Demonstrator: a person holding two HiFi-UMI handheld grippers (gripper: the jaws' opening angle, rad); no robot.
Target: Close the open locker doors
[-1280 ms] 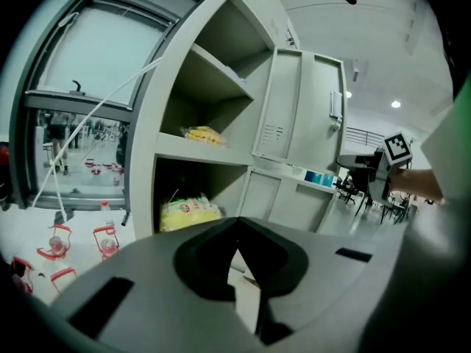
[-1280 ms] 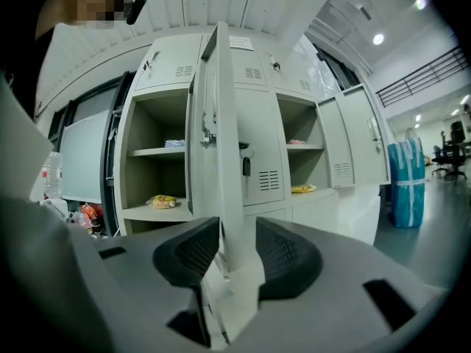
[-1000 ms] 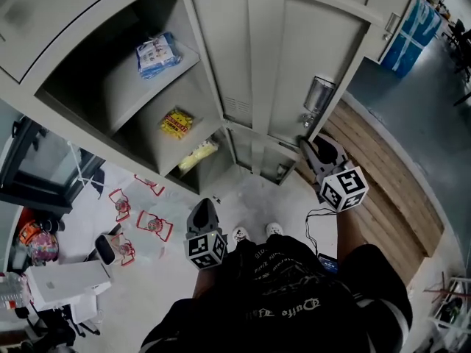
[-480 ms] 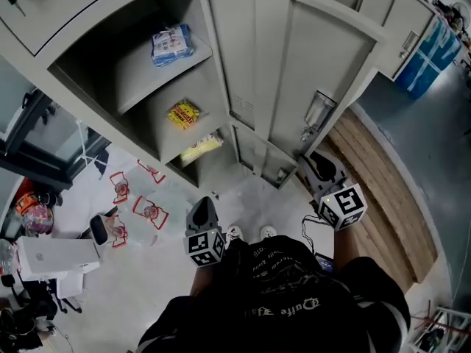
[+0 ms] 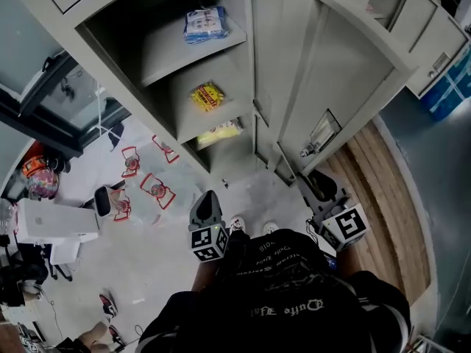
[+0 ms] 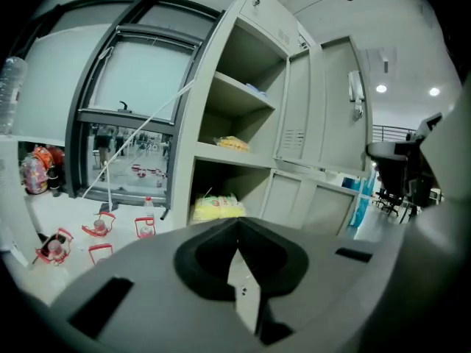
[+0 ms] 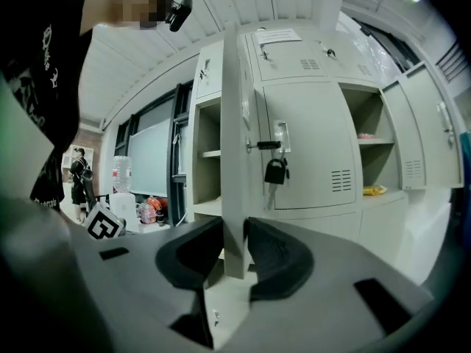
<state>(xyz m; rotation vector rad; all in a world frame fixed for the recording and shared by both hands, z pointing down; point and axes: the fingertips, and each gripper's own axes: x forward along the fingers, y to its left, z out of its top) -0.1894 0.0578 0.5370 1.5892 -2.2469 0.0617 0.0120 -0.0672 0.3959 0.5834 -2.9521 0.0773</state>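
A grey locker (image 5: 199, 72) stands open, with packets on its shelves. Its tall door (image 5: 346, 72) hangs ajar to the right, handle (image 5: 322, 132) on its face. My right gripper (image 5: 318, 184) is at the door's lower free edge. In the right gripper view the door edge (image 7: 232, 123) runs between the jaws of my right gripper (image 7: 234, 230). Both pads touch it, and the jaws are opening. My left gripper (image 5: 206, 204) hangs low in front of the locker, shut and empty. Seen from the left gripper (image 6: 237, 230), the open shelves (image 6: 235, 138) lie ahead.
Bottles in red frames (image 5: 147, 186) and a white box (image 5: 55, 220) lie on the floor to the left. A wooden platform (image 5: 383, 197) runs along the right. A padlock with keys (image 7: 275, 170) hangs on a neighbouring shut door. Another locker (image 7: 368, 145) further right stands open.
The door now shows more edge-on and nearer the locker opening. My right gripper has stayed at its edge and moved with it. The left gripper has hardly moved.
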